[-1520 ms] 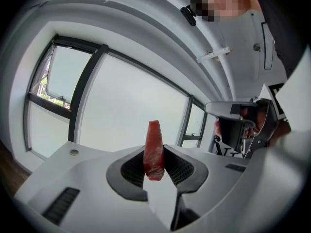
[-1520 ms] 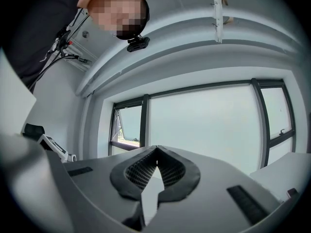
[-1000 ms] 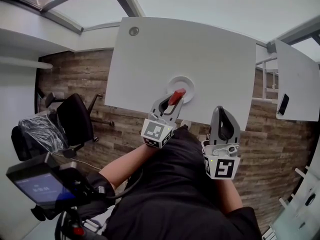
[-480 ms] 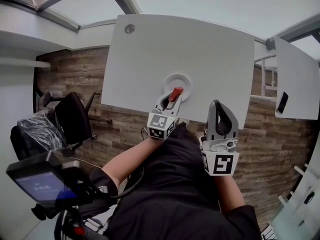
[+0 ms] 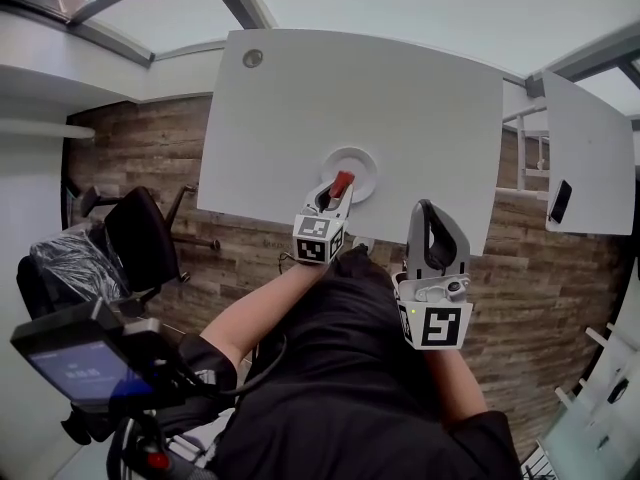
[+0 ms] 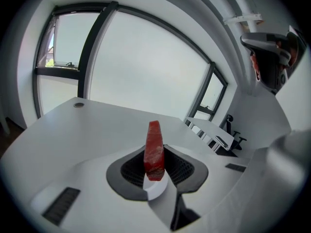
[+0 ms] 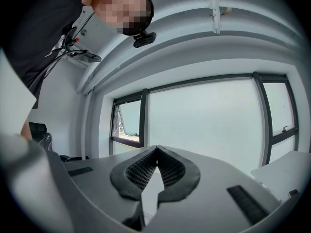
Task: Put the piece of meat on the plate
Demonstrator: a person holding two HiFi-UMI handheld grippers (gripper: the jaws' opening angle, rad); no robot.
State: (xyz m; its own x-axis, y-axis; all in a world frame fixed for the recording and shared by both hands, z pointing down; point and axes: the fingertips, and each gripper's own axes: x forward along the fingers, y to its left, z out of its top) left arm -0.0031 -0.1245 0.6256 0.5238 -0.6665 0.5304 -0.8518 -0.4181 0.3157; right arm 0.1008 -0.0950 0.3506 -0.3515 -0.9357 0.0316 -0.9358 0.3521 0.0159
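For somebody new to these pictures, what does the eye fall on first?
The red piece of meat, clamped upright in the left gripper, stands out against the white table. In the head view it overlaps the near rim of the white plate. The right gripper, shut and empty, is beside it.

Bright, even daylight from large windows (image 6: 146, 72); strong fisheye bending, dark vignetted corners.
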